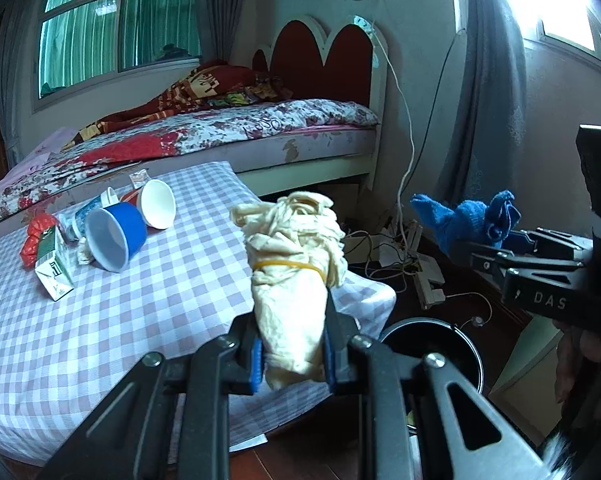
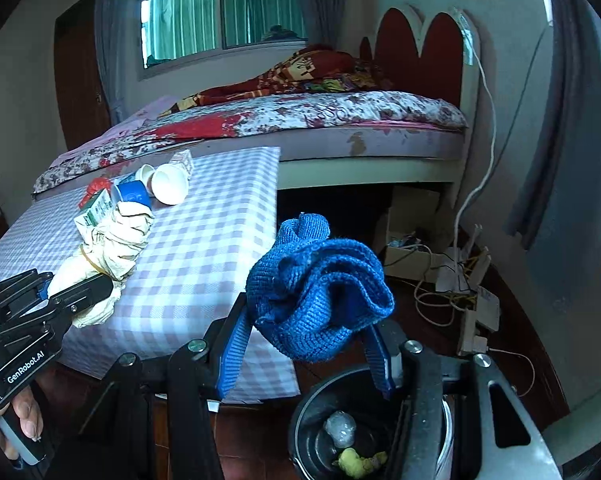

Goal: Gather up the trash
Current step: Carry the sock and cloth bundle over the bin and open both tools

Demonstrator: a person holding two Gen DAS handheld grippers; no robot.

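Observation:
My left gripper (image 1: 292, 354) is shut on a cream cloth bundle (image 1: 294, 264) tied with a yellow rubber band, held up beyond the table's right edge. My right gripper (image 2: 306, 356) is shut on a crumpled blue knitted cloth (image 2: 318, 286), just above the black trash bin (image 2: 304, 420). The bin (image 1: 432, 340) stands on the floor by the table corner and holds a clear wad and a yellow scrap. In the right wrist view the left gripper (image 2: 80, 292) shows at lower left with the cream bundle (image 2: 112, 244). The right gripper (image 1: 472, 248) with the blue cloth (image 1: 468, 220) appears at right in the left wrist view.
On the checked tablecloth (image 1: 140, 300) lie a blue cup (image 1: 116, 236), a white-lined red cup (image 1: 156, 202), a green-white carton (image 1: 54, 264) and a red wrapper (image 1: 34, 236). A bed (image 1: 228, 132) stands behind. Cables and boxes (image 1: 412, 252) clutter the floor at right.

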